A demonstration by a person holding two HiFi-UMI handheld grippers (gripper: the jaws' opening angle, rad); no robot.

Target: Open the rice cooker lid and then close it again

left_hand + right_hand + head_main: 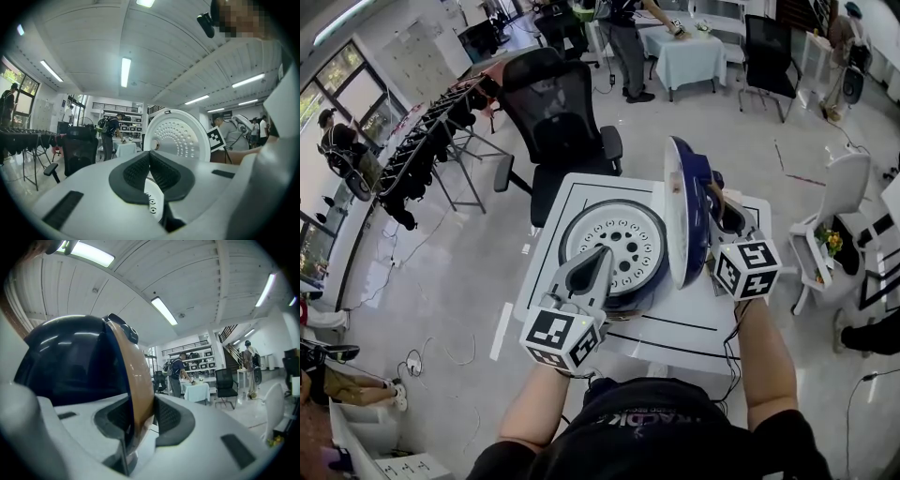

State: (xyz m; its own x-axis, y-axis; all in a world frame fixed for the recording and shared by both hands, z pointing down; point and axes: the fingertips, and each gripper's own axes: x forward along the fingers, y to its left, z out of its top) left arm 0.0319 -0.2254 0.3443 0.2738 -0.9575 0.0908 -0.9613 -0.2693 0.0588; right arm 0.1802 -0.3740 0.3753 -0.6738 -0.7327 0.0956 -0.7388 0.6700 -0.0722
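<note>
Rice cooker (645, 292) on the white table (712, 314), lid (680, 211) stood fully open.

The cooker is seen mid-table, directly in front of the person. The lid is raised upright at the body's right side, edge-on in the head view: glossy dark blue outside, white inside with a perforated round plate. A brown band (133, 390) is run across the blue shell. A white perforated disc (623, 239) is laid flat in the cooker's mouth. The right gripper (720, 214) is clamped on the brown band, one pad against each side. The left gripper (602, 255) is held over the cooker's front edge, jaws pressed together with nothing between them.
</note>
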